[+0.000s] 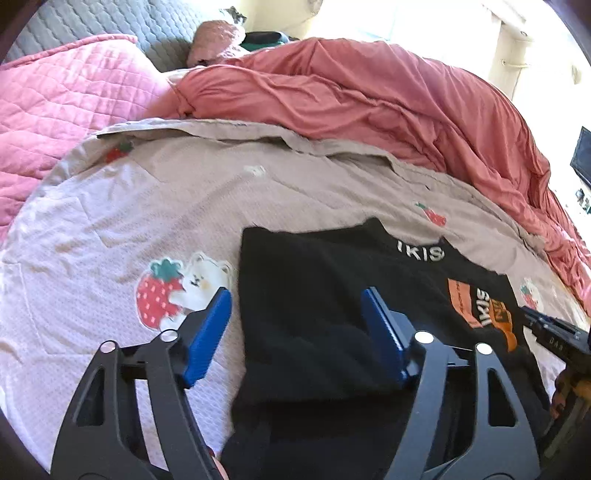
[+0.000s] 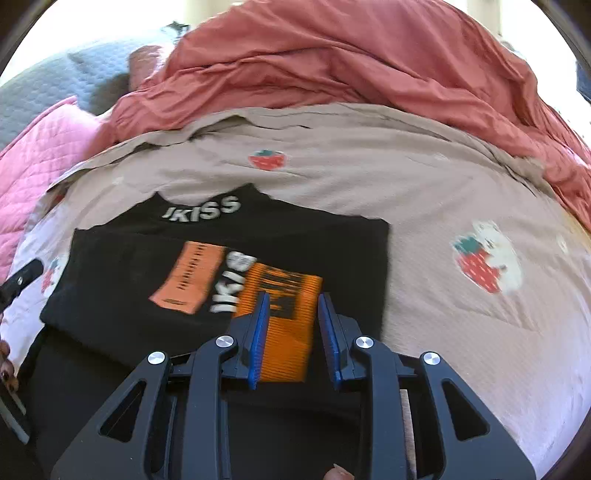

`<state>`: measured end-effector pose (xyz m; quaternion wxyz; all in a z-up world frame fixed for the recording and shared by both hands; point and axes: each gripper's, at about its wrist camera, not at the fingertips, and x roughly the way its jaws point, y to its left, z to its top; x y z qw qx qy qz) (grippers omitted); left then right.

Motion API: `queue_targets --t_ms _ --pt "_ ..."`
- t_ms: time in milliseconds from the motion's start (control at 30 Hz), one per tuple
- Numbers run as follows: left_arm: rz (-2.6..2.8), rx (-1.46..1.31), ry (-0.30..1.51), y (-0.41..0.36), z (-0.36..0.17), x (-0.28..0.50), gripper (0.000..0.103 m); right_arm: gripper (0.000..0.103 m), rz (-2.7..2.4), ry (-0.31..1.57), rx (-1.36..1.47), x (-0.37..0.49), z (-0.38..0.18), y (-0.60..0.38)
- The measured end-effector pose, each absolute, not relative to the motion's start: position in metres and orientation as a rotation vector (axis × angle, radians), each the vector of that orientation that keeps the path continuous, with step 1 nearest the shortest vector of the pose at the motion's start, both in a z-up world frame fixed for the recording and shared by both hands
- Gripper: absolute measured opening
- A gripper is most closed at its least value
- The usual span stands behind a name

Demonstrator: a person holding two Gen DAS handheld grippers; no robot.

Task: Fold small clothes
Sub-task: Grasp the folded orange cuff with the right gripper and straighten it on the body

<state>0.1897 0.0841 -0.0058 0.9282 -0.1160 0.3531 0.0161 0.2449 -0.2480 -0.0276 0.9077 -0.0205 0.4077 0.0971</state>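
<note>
A small black shirt (image 1: 314, 314) with white "IKISS" lettering and an orange print lies partly folded on the beige strawberry-print sheet (image 1: 147, 206). My left gripper (image 1: 297, 306) is open, its blue pads spread wide over the shirt's left edge, holding nothing. In the right wrist view the shirt (image 2: 129, 280) lies flat, collar away from me. My right gripper (image 2: 291, 306) is open with a narrower gap, hovering over the orange print (image 2: 284, 332); nothing is pinched. The right gripper's tip also shows in the left wrist view (image 1: 546, 325).
A rumpled salmon duvet (image 1: 369, 96) is heaped along the far side of the bed. A pink quilted blanket (image 1: 55, 110) lies at the left, with a grey quilted pillow (image 1: 110, 26) behind it. The sheet (image 2: 461, 206) continues to the right of the shirt.
</note>
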Motion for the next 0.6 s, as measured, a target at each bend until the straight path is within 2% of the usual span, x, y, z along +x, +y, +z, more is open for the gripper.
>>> queue_targets --t_ms 267,400,433,600 --pt "-0.079 -0.205 0.722 0.072 -0.009 0.207 0.063 0.028 0.265 0.858 -0.103 0.258 -0.035 -0.219" --pt "-0.119 -0.175 0.820 0.059 -0.035 0.223 0.063 0.031 0.241 0.910 -0.101 0.268 -0.049 -0.223" --pt "-0.125 -0.184 0.854 0.060 -0.042 0.227 0.063 0.035 0.234 0.922 -0.095 0.270 -0.052 -0.225" --pt "-0.134 -0.215 0.902 0.062 -0.054 0.233 0.064 0.036 0.236 0.929 -0.056 0.271 -0.057 -0.231"
